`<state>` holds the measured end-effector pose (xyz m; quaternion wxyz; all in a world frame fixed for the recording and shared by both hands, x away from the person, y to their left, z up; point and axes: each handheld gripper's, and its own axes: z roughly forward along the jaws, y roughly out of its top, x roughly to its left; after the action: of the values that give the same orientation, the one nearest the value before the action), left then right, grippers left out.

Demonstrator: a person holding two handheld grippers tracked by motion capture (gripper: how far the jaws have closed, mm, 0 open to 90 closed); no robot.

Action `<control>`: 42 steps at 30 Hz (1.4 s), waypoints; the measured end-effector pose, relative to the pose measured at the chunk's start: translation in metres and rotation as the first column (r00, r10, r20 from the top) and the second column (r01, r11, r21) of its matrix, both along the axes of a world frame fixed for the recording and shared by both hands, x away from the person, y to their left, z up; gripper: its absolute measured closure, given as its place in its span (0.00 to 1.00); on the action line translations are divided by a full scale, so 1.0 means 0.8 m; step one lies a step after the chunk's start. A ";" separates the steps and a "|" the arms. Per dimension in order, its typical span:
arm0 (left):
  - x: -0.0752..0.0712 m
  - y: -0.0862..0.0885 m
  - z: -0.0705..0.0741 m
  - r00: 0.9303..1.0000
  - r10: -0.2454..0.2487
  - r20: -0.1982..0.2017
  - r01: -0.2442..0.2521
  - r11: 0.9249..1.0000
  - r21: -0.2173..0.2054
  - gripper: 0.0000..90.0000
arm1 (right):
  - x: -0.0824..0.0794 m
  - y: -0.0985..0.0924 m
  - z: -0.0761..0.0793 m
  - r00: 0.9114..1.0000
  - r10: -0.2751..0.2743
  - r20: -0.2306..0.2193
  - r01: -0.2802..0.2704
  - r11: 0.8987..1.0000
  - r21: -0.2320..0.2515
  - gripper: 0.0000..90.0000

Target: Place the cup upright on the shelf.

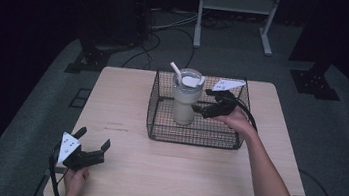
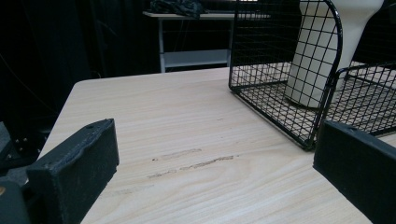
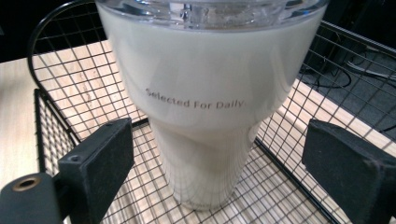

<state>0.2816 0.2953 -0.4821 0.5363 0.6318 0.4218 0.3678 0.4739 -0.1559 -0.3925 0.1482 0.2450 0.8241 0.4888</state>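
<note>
- Tumbler (image 3: 205, 107): cream, clear lid, printed "Selected For Daily"; upright inside wire basket (image 1: 159, 121) on table (image 1: 118, 171).
- Right hand-held gripper (image 3: 217, 163): jaws apart, flanking tumbler.
- Left hand-held gripper (image 1: 92, 141): jaws apart, empty.

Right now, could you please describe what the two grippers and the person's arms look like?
Both grippers are black. The left gripper and right gripper each carry a pale three-cornered plate on top and trail a black cable. Their jaws are thick, blocky black pads, and a brass-coloured ring shows beside one. The forearms are bare, with no sleeves visible.
</note>
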 end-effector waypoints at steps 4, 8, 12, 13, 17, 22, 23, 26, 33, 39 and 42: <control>0.000 0.000 0.000 1.000 0.000 0.000 0.000 1.000 0.003 0.00 | -0.007 -0.003 0.004 1.000 -0.006 -0.031 0.007 1.000 0.005 0.09; 0.000 -0.001 0.000 1.000 0.000 -0.001 0.000 1.000 0.006 0.00 | -0.015 -0.006 0.008 1.000 -0.010 -0.028 0.009 1.000 -0.007 0.09; -0.001 -0.001 0.000 1.000 0.000 -0.002 0.000 1.000 0.006 0.00 | -0.023 -0.008 0.014 0.999 -0.002 -0.032 0.002 1.000 0.002 0.09; -0.001 -0.001 0.000 1.000 0.000 -0.002 0.000 1.000 0.007 0.00 | -0.024 -0.008 0.015 0.999 -0.002 -0.034 0.002 1.000 -0.004 0.09; -0.001 -0.001 0.000 1.000 -0.002 -0.001 0.002 1.000 0.008 0.00 | -0.031 -0.010 0.021 0.999 -0.001 -0.043 0.001 1.000 -0.004 0.09; -0.001 -0.001 0.000 1.000 0.000 -0.001 0.000 1.000 0.007 0.00 | -0.038 -0.011 0.028 0.999 0.007 -0.047 -0.007 1.000 0.004 0.09; -0.001 -0.001 0.000 1.000 0.000 -0.001 0.000 1.000 0.007 0.00 | -0.041 -0.011 0.032 0.999 0.009 -0.039 -0.009 1.000 0.005 0.09; -0.001 -0.001 0.000 1.000 -0.001 -0.001 0.001 1.000 0.007 0.00 | -0.044 -0.012 0.035 0.999 0.014 -0.040 -0.013 1.000 0.008 0.09; 0.000 -0.001 0.000 1.000 0.000 -0.001 0.000 1.000 0.010 0.00 | -0.059 -0.019 0.049 0.999 0.033 -0.034 -0.032 0.999 0.031 0.09; 0.000 -0.001 0.000 1.000 -0.001 -0.001 0.001 1.000 0.011 0.00 | -0.069 -0.024 0.057 0.998 0.046 -0.039 -0.045 0.998 0.038 0.09; 0.000 -0.001 0.000 1.000 -0.002 -0.001 0.002 1.000 0.010 0.00 | -0.072 -0.027 0.059 0.998 0.052 -0.040 -0.050 0.998 0.047 0.10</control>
<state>0.2813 0.2941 -0.4822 0.5334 0.6350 0.4196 0.3690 0.4162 -0.1774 -0.3453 0.1132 0.2374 0.8215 0.5060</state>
